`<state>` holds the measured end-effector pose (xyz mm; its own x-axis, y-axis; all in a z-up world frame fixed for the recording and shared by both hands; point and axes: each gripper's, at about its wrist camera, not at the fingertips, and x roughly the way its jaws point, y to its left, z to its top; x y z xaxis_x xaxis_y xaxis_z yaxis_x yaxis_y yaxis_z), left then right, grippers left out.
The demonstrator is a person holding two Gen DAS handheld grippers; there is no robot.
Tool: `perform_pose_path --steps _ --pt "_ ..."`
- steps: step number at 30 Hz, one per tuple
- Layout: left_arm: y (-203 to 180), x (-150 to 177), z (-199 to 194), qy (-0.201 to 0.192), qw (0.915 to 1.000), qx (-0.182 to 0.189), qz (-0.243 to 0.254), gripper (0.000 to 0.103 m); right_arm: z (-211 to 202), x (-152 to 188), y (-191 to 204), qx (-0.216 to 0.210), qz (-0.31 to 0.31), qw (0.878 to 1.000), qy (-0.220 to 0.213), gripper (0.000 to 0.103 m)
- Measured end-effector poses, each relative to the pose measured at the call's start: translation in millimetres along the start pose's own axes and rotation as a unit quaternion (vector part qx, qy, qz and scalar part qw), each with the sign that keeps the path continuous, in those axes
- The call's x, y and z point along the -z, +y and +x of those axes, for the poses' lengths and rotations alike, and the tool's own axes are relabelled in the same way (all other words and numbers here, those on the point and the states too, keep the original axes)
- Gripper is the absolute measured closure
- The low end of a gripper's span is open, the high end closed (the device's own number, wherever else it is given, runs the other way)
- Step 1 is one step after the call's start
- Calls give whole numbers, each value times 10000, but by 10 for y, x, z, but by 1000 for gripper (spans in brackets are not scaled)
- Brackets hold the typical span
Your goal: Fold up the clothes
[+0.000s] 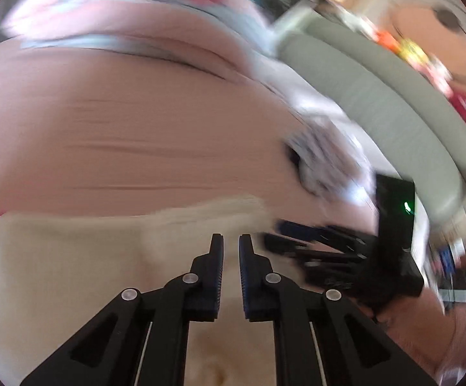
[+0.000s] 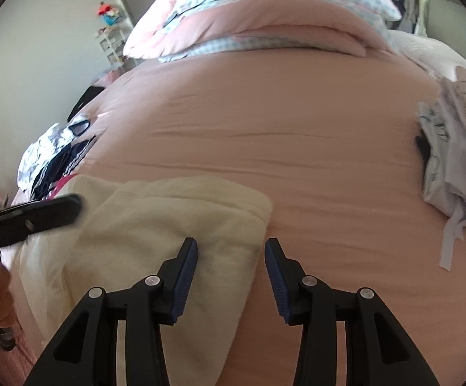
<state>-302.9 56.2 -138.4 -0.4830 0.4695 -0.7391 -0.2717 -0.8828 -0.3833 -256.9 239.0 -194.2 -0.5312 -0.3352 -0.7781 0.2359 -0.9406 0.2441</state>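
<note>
A bed covered by a pink sheet fills both views. Its wide middle is shown as smooth, lightly creased fabric, bare between the things lying at its edges. At the far end, a pink quilt with blue checked panels is heaped across the head of the bed. Beyond the bed's right edge in the left wrist view, a long grey padded piece is seen, though what it belongs to cannot be told through the blur.

A cream towel is laid folded at the near edge of the bed, its far right corner rounded and its near part hanging toward the cameras. A pile of white printed clothes is heaped at the right edge, well apart from the towel. A smaller heap of dark blue and white clothes is seen at the left edge, just beyond the towel's far left corner.

The right claw is held with its jaws apart above the towel's right edge, nothing being gripped between them. The left claw is held over the towel with its jaws drawn nearly together, a narrow gap being left and no cloth seen between them. In the right wrist view the left claw is seen blurred over the towel's left side.

No containers are shown.
</note>
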Motion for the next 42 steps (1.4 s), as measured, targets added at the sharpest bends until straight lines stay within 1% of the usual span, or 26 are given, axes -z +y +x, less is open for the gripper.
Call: perform_pose_path --steps 2,3,4,6,7,9,11,13,15,17,18,20,22,23,24,27,29,30,31,33,34,35,37,40,41,42 --pt "62 5 300 525 9978 -402 -47 95 58 28 -43 49 -20 9999 137 56" --pt "127 23 338 542 9974 -471 -104 95 81 36 -96 41 61 9998 198 50" --pt "193 41 364 526 9971 -522 -158 97 100 42 -150 23 150 9996 252 46" --pt "303 41 250 305 9940 -1032 -177 99 92 32 -275 -132 405 9987 262 46" --pt "343 34 190 220 9903 -1360 -173 101 54 9 -309 -77 445 9988 179 46" --pt "414 16 22 -16 9874 -1523 -438 100 -100 -44 -335 156 444 9987 -208 46" --pt "325 16 -123 -261 9896 -1352 -407 101 -200 -83 -330 231 415 9979 -430 46" --pt "88 78 -62 -149 9957 -914 51 100 -169 -76 -224 17 243 9993 -281 46" --pt "-159 144 11 -12 9975 -456 536 99 -61 -17 -45 68 -172 9998 -52 46" --pt "-139 267 120 361 9928 -917 688 98 56 56 97 536 -659 9963 120 46" --pt "-119 331 175 555 9886 -1177 752 98 58 66 91 593 -708 9957 71 46" --pt "-3 397 -30 334 9934 -1080 181 98 10 26 -21 647 -468 9968 57 46" --pt "10 480 -269 205 9852 -1699 -73 98 -114 14 -74 909 -338 9952 -95 46" --pt "-29 510 -356 114 9856 -1684 -83 98 -185 33 -39 1055 -408 9935 -161 46" --pt "-75 539 -439 19 9868 -1619 -79 98 -265 72 40 1039 -477 9933 -187 46" --pt "-323 745 -549 -24 9990 -435 44 97 -435 223 282 699 -547 9959 -170 46" --pt "-445 896 -522 139 9986 -415 298 97 -484 361 484 446 -559 9974 -29 46" --pt "-481 969 -470 311 9975 -560 307 97 -492 422 569 411 -565 9975 46 46" --pt "-480 1003 -461 401 9969 -651 167 97 -511 498 620 447 -519 9976 85 46" --pt "-436 1143 -674 209 9967 -714 -331 97 -590 678 610 562 -135 9982 133 46" --pt "-439 1207 -767 79 9959 -782 -452 94 -649 787 571 565 209 9981 148 46" --pt "-446 1270 -856 -53 9948 -855 -553 89 -720 899 538 507 566 9970 134 46" --pt "-460 1385 -902 -35 9948 -881 -506 55 -784 1060 489 353 1022 9940 143 46" --pt "-470 1515 -834 -129 9958 -698 -578 56 -806 1071 538 390 796 9959 150 46" --pt "-478 1541 -831 -178 9960 -671 -560 60 -843 1054 531 443 748 9962 51 46" --pt "-488 1566 -836 -223 9962 -649 -534 75 -875 1038 526 481 711 9963 -42 46"
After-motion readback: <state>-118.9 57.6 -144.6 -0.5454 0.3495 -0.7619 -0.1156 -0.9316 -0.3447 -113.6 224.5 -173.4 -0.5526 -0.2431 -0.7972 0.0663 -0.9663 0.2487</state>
